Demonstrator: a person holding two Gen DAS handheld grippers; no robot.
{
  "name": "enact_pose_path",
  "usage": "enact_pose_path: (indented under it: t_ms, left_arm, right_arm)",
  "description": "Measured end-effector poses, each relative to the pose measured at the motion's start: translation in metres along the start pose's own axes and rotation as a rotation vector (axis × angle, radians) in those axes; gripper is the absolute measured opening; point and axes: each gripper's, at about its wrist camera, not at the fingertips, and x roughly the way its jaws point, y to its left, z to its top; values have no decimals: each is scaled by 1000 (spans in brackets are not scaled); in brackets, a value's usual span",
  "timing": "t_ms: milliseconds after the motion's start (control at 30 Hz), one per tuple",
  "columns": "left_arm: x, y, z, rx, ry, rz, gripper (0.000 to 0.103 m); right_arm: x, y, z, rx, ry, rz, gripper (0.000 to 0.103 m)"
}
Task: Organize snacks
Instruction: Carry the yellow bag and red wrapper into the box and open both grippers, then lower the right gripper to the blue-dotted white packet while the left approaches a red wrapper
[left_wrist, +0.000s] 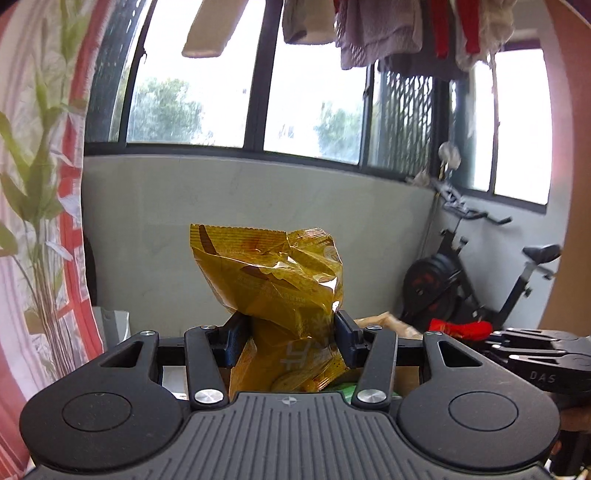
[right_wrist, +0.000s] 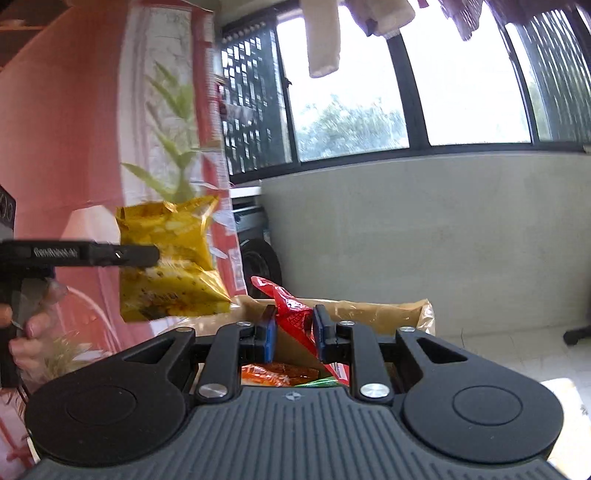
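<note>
A: L side, what's it got?

B: Left gripper (left_wrist: 291, 341) is clamped on the yellow snack bag (left_wrist: 273, 288), held up in the air w/ the bag standing upright between the pads.

A: And R?

B: Right gripper (right_wrist: 294, 338) pinches the red snack packet (right_wrist: 291, 310), fingers closed on it, just above the cardboard box (right_wrist: 384, 314).

A: Box contents?

B: Orange packet (right_wrist: 277, 373) and sth green (right_wrist: 317, 383) inside. Exercise bike (left_wrist: 476, 291) is near the wall, laundry (left_wrist: 388, 33) hangs overhead.

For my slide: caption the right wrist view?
Right gripper pinches a red snack packet; left gripper lifts a yellow bag.
</note>
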Motion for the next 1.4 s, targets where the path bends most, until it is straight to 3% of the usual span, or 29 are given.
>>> enact_pose_path:
  t_ms: [167, 333, 433, 533, 600, 633, 1033, 1400]
  left_arm:
    - [55, -2, -10, -19, 85, 2, 53]
    - [85, -4, -19, -37, 144, -38, 55]
    - [90, -6, -22, -32, 178, -46, 62]
    - [84, -3, -23, -15, 169, -51, 72]
    - [81, 0, -23, -9, 167, -46, 72]
    - [79, 2, -22, -11, 166, -41, 72]
    - [9, 19, -19, -5, 63, 24, 72]
    - [-46, 34, -61, -52, 65, 65, 72]
  right_arm:
    - [35, -11, 0, 54, 34, -43, 22]
    - [54, -24, -12, 104, 94, -92, 22]
    - [59, -24, -19, 82, 127, -125, 26]
    - [57, -26, -22, 87, 133, -124, 42]
    - [54, -26, -23, 84, 138, -121, 56]
    - [54, -26, -22, 82, 138, -121, 57]
    - [0, -18, -26, 56, 48, -79, 58]
    - [-49, -12, -68, 29, 44, -82, 59]
